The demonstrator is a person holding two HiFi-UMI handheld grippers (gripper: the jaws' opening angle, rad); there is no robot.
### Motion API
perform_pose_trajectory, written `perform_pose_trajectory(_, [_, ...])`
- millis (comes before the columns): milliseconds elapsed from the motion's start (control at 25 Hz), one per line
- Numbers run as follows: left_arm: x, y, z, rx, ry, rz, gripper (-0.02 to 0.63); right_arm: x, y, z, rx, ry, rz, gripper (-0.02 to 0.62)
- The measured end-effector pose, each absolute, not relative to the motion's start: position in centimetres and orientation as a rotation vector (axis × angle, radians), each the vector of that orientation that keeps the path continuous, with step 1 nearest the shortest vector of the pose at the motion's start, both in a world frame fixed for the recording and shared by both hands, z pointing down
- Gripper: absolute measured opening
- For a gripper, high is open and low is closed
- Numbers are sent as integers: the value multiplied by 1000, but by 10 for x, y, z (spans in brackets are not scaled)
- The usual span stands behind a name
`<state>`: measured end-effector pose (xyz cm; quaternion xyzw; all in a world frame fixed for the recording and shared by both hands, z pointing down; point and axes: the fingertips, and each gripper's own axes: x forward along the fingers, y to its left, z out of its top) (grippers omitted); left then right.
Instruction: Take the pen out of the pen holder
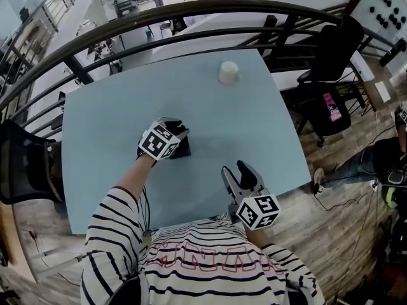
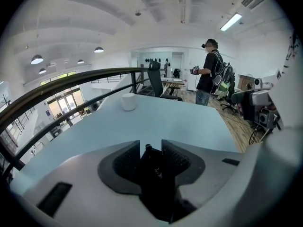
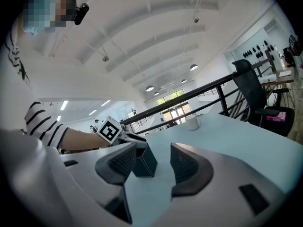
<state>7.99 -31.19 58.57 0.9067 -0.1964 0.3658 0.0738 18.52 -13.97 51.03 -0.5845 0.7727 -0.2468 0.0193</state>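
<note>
The left gripper (image 2: 151, 149) is straddling the dark holder (image 3: 143, 161) standing on the table (image 1: 114, 107), jaws spread wide and pads pressing against its two sides. The pen (image 2: 148, 147) is poking up from the holder between those pads. The right gripper (image 3: 152, 151) is hovering near the table's near edge, gaping and gripping nothing.

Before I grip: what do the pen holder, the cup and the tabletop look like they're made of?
Pen holder: dark, flat-sided, dull finish, probably plastic. Cup: plain white and smooth, ceramic or plastic; the look leaves it open. Tabletop: pale blue, even and smooth with a soft sheen, likely laminate.
</note>
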Motion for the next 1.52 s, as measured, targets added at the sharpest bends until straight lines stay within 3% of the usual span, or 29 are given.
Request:
perform_pose_trajectory(200, [82,-309,587,2700,-522,1119,132,188,-139,513,-1821,2381,-779,231])
perform_pose_trajectory(400, [85,-307,587,2724,-487,1147,66,191,-142,514,-1821,2370,-782,227])
perform_pose_trajectory(960, [77,-309,580,2740,-573,1070,55,188,-143,509,-1808,2386,-758,222])
perform_pose_trajectory(1520, [63,-306,522,2851,-752,834,55,172,-150,498,-1739,2464,-727,222])
